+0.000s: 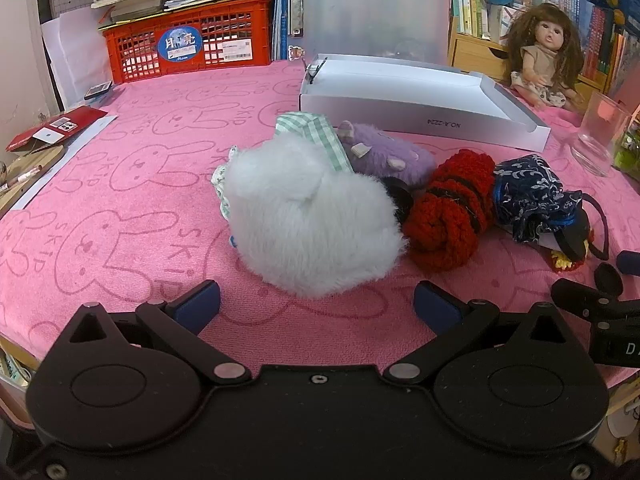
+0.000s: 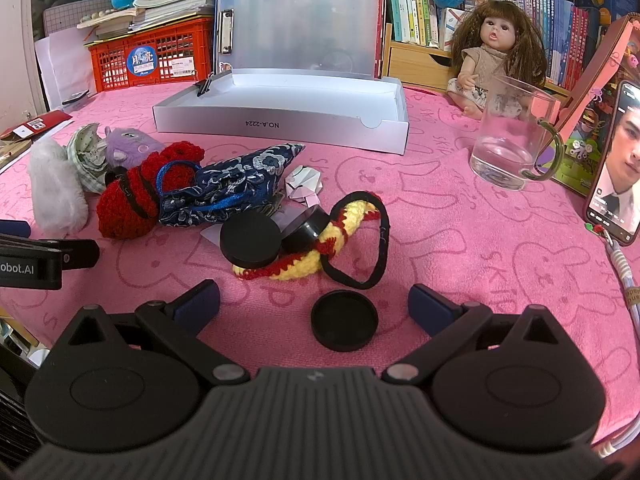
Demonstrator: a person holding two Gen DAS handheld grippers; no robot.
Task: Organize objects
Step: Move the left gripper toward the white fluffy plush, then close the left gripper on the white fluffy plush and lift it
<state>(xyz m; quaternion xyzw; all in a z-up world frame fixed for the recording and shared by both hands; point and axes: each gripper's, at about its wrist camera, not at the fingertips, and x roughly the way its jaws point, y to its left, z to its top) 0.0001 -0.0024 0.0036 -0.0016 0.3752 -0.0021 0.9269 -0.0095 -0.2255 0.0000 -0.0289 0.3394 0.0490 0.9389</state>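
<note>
A pile of small things lies on the pink cloth (image 1: 120, 184). In the left wrist view a white fluffy toy (image 1: 308, 216) sits just ahead of my left gripper (image 1: 316, 306), which is open and holds nothing. Behind it lie a purple plush (image 1: 384, 154), a red knitted piece (image 1: 452, 208) and a blue patterned pouch (image 1: 528, 196). In the right wrist view my right gripper (image 2: 314, 306) is open, with a black round lid (image 2: 345, 325) lying between its fingers, untouched. Ahead are two black round cases (image 2: 250, 242), a yellow knitted strip (image 2: 320, 252) and a black hair band (image 2: 372, 248). The open white box (image 2: 280, 120) stands behind.
A glass mug (image 2: 512, 136) stands at right, with a phone (image 2: 616, 164) propped beside it. A doll (image 2: 496, 52) sits at the back right. A red crate (image 2: 152, 60), a translucent folder (image 2: 304, 28) and bookshelves line the back. Papers (image 1: 52, 128) lie at the left edge.
</note>
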